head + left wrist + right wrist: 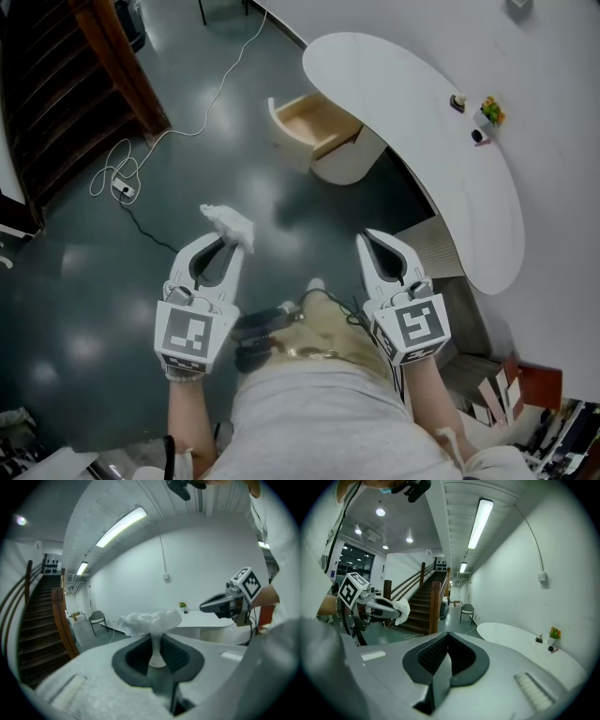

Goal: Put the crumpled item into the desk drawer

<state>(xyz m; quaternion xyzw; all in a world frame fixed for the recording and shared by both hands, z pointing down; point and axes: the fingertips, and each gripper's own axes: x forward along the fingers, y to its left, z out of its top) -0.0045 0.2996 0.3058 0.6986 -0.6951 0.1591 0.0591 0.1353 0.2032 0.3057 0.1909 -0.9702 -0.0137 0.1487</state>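
A white crumpled item is pinched at the tip of my left gripper, which is shut on it above the grey floor. In the left gripper view the crumpled item bulges out over the closed jaws. My right gripper is shut with nothing in it, held beside the left one. The desk drawer stands pulled open under the curved white desk, ahead of both grippers. In the right gripper view the left gripper with the crumpled item shows at the left.
A small potted plant and two little objects sit on the desk near the wall. A white cable with a plug block lies on the floor at left. A wooden staircase rises at far left. A chair stands far off.
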